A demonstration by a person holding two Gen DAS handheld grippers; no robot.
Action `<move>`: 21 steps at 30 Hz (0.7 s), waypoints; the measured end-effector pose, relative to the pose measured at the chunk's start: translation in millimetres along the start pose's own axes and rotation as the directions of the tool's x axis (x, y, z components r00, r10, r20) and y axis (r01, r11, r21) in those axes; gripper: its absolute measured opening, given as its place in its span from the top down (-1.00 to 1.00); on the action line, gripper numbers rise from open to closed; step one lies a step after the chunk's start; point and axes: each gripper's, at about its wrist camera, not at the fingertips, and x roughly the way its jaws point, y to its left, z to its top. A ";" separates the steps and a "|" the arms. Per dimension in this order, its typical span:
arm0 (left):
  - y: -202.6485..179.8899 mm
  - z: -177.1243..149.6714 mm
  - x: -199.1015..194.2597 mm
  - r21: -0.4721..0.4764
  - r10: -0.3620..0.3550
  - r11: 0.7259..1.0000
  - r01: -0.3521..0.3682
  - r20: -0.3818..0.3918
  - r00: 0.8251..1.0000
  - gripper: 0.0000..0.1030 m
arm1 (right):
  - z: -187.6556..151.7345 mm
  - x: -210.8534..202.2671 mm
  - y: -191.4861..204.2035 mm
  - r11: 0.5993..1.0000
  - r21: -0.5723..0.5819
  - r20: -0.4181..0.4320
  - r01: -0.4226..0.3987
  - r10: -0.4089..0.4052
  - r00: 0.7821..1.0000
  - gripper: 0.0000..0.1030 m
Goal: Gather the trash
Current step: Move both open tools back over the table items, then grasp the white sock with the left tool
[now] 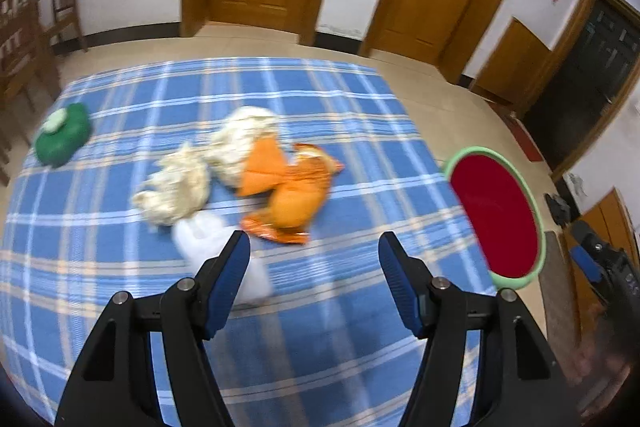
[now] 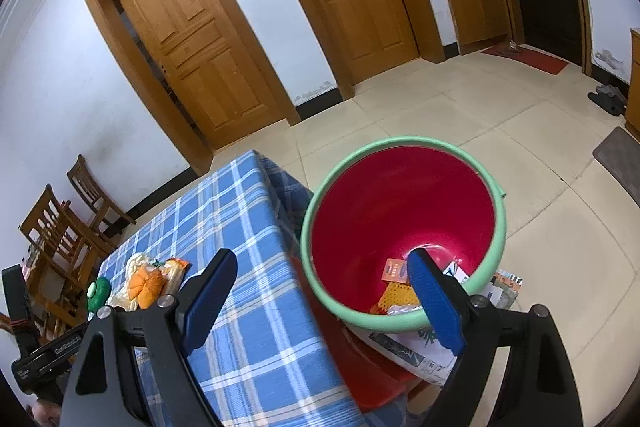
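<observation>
Trash lies on the blue plaid tablecloth (image 1: 340, 115): an orange wrapper (image 1: 292, 191), two cream crumpled wads (image 1: 240, 139) (image 1: 176, 187) and a white piece (image 1: 208, 239) by my left finger. My left gripper (image 1: 314, 247) is open and empty above the cloth, just in front of the pile. The red bucket with a green rim (image 2: 400, 211) stands beside the table's right edge and holds several wrappers (image 2: 396, 287). It also shows in the left wrist view (image 1: 496, 215). My right gripper (image 2: 320, 267) is open and empty between table edge and bucket. The pile (image 2: 148, 279) shows far left.
A green lidded container (image 1: 62, 139) sits at the table's left. Wooden chairs (image 2: 68, 227) stand beyond the table. The bucket rests on a red stool (image 2: 368, 375) with paper (image 2: 420, 355) beneath it. Wooden doors (image 2: 192, 39) line the far wall. Tiled floor (image 2: 520, 155) lies around.
</observation>
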 end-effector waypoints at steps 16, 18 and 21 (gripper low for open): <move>47.4 -15.2 30.6 -0.110 0.075 0.991 -0.081 -0.056 0.996 -0.29 | -10.6 7.1 29.1 0.996 -0.066 -0.037 -0.057 0.054 0.998 -0.72; 50.1 -16.9 35.7 -0.122 0.079 0.989 -0.087 -0.067 0.995 -0.26 | -13.0 9.3 31.0 0.995 -0.070 -0.047 -0.067 0.064 0.997 -0.73; 51.9 -18.6 37.8 -0.134 0.056 0.989 -0.064 -0.062 0.997 -0.02 | -16.1 12.8 34.1 0.994 -0.080 -0.061 -0.074 0.070 0.996 -0.73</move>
